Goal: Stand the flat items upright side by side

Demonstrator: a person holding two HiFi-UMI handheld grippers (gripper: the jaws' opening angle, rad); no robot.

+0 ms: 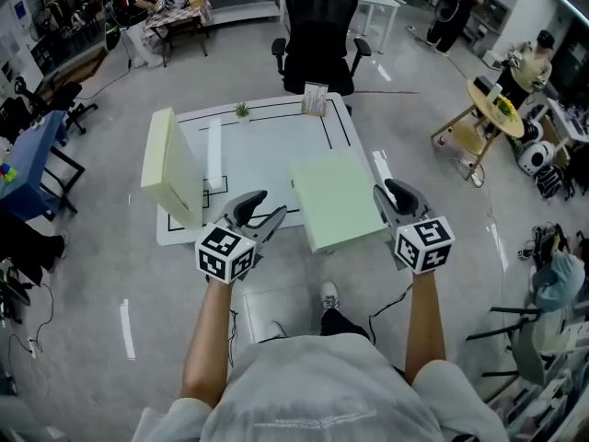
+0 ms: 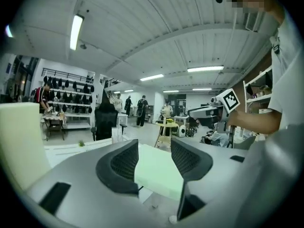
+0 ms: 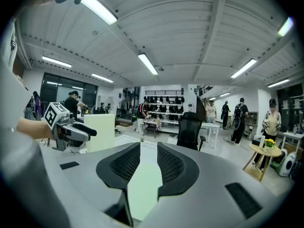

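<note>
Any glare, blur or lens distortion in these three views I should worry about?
Head view: evenly lit and sharp, only faint shadows on the white table; the edges bow. Left gripper view: strong fisheye, black corners, ceiling tube blown out. Right gripper view: same fisheye, ceiling strip glares, green board shows no detail up close.

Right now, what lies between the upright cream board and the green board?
In the head view, only bare table between the cream board and green board, plus the left gripper at the near end.
</note>
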